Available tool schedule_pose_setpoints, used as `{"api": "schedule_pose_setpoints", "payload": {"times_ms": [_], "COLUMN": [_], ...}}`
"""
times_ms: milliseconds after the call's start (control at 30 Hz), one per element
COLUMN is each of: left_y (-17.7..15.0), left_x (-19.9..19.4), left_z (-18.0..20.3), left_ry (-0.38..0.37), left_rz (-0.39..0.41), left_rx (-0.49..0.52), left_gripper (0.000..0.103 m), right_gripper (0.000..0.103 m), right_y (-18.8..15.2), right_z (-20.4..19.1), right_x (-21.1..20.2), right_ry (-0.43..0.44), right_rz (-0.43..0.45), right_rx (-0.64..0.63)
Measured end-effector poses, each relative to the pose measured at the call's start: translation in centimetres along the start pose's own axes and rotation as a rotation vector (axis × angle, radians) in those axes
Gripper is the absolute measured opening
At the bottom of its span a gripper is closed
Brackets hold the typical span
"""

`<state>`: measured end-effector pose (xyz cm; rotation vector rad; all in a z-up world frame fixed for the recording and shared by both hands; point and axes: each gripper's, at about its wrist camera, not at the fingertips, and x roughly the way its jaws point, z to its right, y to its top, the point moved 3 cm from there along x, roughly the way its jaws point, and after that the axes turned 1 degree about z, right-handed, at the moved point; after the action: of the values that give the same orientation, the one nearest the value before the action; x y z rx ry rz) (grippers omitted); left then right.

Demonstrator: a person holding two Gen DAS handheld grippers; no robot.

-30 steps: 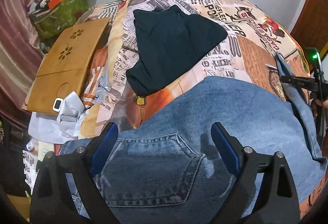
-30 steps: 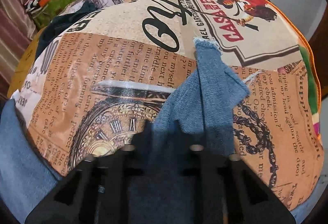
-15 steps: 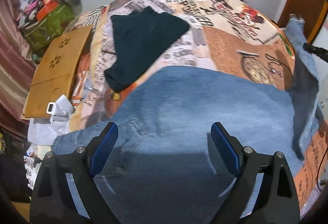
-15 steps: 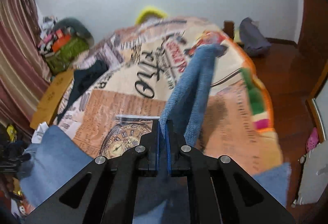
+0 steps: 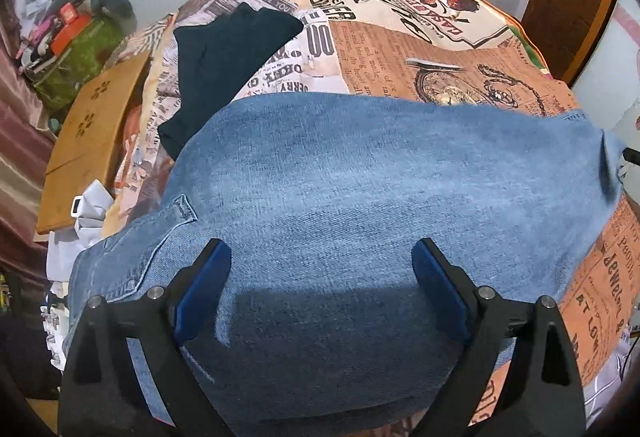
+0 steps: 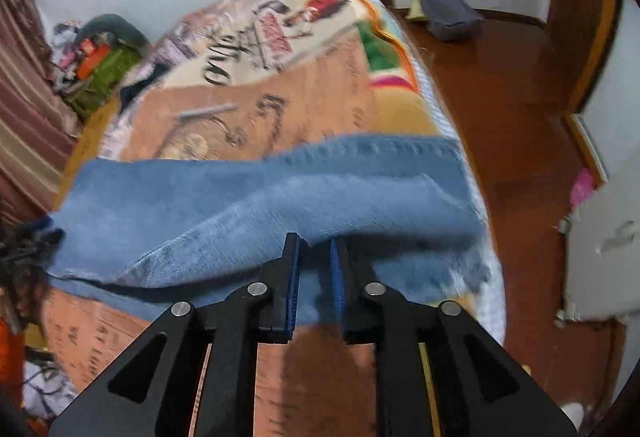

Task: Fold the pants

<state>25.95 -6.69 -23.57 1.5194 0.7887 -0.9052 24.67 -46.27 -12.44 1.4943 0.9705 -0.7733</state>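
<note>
Blue jeans [image 5: 360,189] lie across the printed bedspread [image 5: 420,49], one leg folded back over the rest. My left gripper [image 5: 320,257] hovers over the denim near the waist end, open wide with nothing between its fingers. In the right wrist view the folded leg [image 6: 248,197] stretches across the bed just past my right gripper [image 6: 313,241]. Its jaws are opening, with a narrow gap between the blue pads [image 6: 294,277]. The cloth lies at and beyond the tips, and the pads do not press on it.
A dark navy garment [image 5: 228,49] lies on the bed beyond the jeans. A wooden lap tray [image 5: 92,141], white cloth [image 5: 92,205] and a green bag [image 5: 76,65] crowd the left side. Right of the bed is wooden floor [image 6: 500,85] with a grey bag [image 6: 448,13].
My right gripper lifted the leg end, carried it back across the bed over the jeans, and its shut jaws have parted. The left gripper slid along the denim, off the back pocket.
</note>
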Motion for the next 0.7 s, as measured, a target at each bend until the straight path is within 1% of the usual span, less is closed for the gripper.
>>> {"api": "schedule_pose_setpoints", "payload": {"times_ms": [67, 100, 167, 200, 233, 300, 367, 400, 467, 533, 600, 700], "left_y": [-0.1, -0.2, -0.2, -0.2, -0.2, -0.2, -0.4, -0.5, -0.6, -0.6, -0.4, 0.2], "left_x": [0.0, -0.1, -0.2, -0.2, -0.2, -0.2, -0.3, -0.3, -0.4, -0.5, -0.7, -1.1], "left_z": [0.1, 0.2, 0.3, 0.4, 0.5, 0.5, 0.4, 0.4, 0.3, 0.3, 0.2, 0.1], "left_ry": [-0.008, -0.011, -0.005, -0.001, 0.003, 0.006, 0.004, 0.002, 0.001, 0.003, 0.005, -0.004], "left_rz": [-0.005, -0.005, -0.002, 0.000, 0.002, 0.003, 0.009, 0.012, 0.016, 0.017, 0.020, 0.042], "left_rx": [-0.006, -0.007, -0.002, 0.001, 0.003, -0.001, -0.013, -0.017, -0.017, -0.014, -0.010, -0.006], "left_gripper": [0.094, 0.094, 0.094, 0.094, 0.094, 0.094, 0.094, 0.094, 0.094, 0.094, 0.094, 0.094], "right_gripper": [0.019, 0.019, 0.024, 0.032, 0.044, 0.057, 0.058, 0.058, 0.058, 0.058, 0.058, 0.058], "right_y": [0.0, 0.2, 1.1, 1.4, 1.8, 2.8, 3.4, 3.1, 4.1, 4.5, 5.2, 5.4], "right_z": [0.4, 0.5, -0.7, -1.4, -2.0, -3.6, -4.6, -4.6, -4.1, -2.3, 0.8, 4.9], "right_x": [-0.7, -1.2, -2.0, -2.2, -2.3, -2.0, -0.8, -0.4, 1.3, 1.9, 2.8, 3.3], "right_ry": [-0.047, -0.046, 0.000, 0.007, 0.008, 0.017, 0.032, 0.030, 0.011, -0.015, -0.041, -0.053], "right_rz": [0.034, 0.050, 0.082, 0.093, 0.104, 0.122, 0.094, 0.083, 0.056, 0.036, 0.017, -0.012], "right_rx": [-0.002, 0.004, -0.015, -0.036, -0.055, -0.083, -0.094, -0.094, -0.075, -0.024, 0.081, 0.222]}}
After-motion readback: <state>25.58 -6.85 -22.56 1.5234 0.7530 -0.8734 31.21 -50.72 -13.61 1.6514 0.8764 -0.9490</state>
